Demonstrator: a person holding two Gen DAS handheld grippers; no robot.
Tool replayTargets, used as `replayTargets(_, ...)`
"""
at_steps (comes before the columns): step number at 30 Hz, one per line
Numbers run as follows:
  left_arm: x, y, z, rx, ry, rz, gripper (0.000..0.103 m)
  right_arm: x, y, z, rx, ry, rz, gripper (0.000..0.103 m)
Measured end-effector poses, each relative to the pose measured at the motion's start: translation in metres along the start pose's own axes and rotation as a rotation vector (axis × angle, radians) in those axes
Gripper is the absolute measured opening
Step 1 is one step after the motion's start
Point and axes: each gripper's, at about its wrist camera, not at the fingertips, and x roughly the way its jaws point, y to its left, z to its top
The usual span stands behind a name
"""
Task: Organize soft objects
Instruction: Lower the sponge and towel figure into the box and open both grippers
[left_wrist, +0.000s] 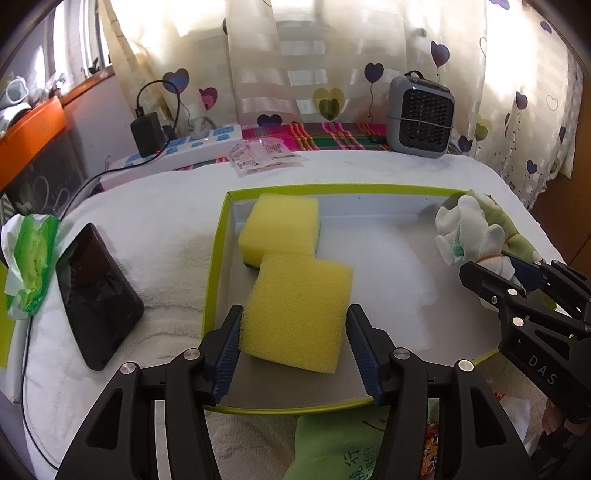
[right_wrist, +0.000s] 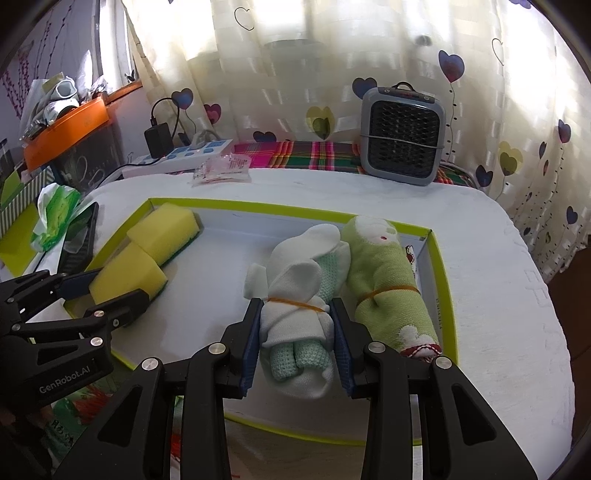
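Up close, the left gripper (left_wrist: 293, 341) has its blue pads on both sides of a yellow sponge (left_wrist: 297, 312), loose and not squeezing it. That sponge is square and full of tiny holes. It lies in a white tray (left_wrist: 388, 258) with a green rim, touching a second sponge (left_wrist: 280, 225) behind it. The right gripper (right_wrist: 297, 339) squeezes a white sock roll (right_wrist: 295, 295) tied with an orange band. Just beside it lies a green sock roll (right_wrist: 384, 273).
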Motion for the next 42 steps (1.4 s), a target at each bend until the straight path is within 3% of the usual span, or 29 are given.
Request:
replayTargets(10, 0.000, -0.001, 0.000, 0.000, -0.010, 0.005, 0.059, 0.000, -0.004, -0.001, 0.005, -0.004, -0.026, 0.040)
replayTargets(23, -0.002, -0.001, -0.001, -0.010, -0.015, -0.003, 0.059, -0.004, -0.002, -0.003, 0.007, -0.018, -0.019, 0.052)
replayTargets(42, -0.028, 0.004, -0.009, -0.020, -0.044, 0.005, 0.059, -0.027, 0.000, -0.007, 0.032, -0.058, -0.020, 0.052)
